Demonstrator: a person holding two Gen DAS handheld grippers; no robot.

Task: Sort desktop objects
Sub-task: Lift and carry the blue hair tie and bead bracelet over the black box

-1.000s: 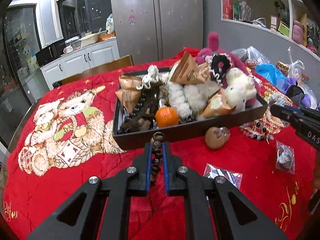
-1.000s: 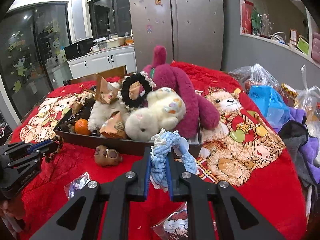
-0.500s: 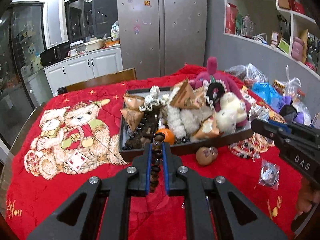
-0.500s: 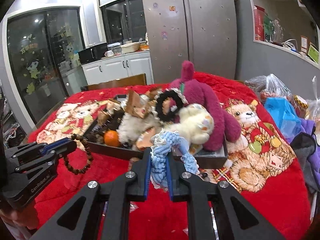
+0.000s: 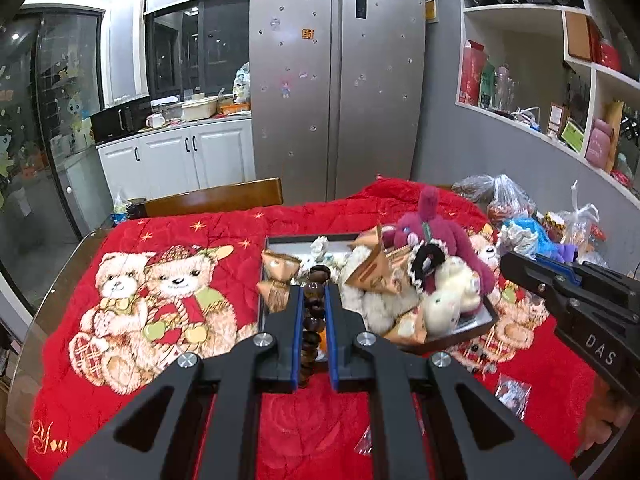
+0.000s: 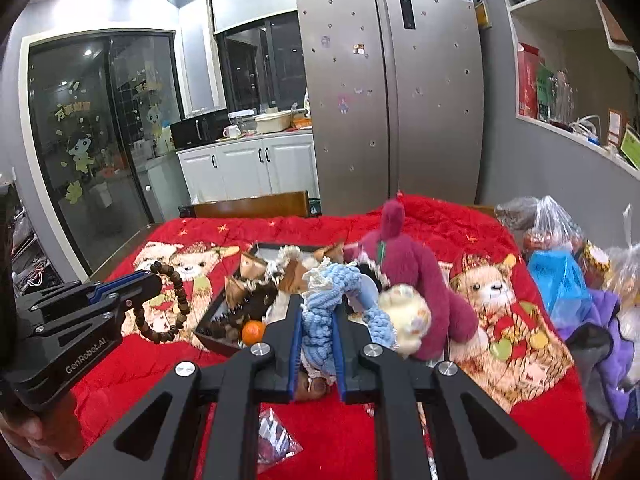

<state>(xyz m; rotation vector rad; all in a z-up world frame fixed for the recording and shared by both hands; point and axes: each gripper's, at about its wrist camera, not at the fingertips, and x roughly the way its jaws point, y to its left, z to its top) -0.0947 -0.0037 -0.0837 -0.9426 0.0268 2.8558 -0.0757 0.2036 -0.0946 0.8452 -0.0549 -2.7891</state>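
I hold two items clear of the surface [image 5: 240, 224]. The left gripper [image 5: 314, 300] is pinching a brown bead bracelet [image 5: 312, 320]; the right gripper [image 6: 318, 320] is pinching a blue knitted rope toy [image 6: 320, 320]. Neither is deposited yet. The dark tray [image 5: 472, 326] is already piled with plush toys, paper packets and a tangerine [image 6: 253, 331]. Left outside it, by my judgement: a brown figurine [image 6: 314, 386] and clear packets [image 5: 512, 392] on the red blanket [image 5: 180, 232], plus a beaded piece beside the tray.
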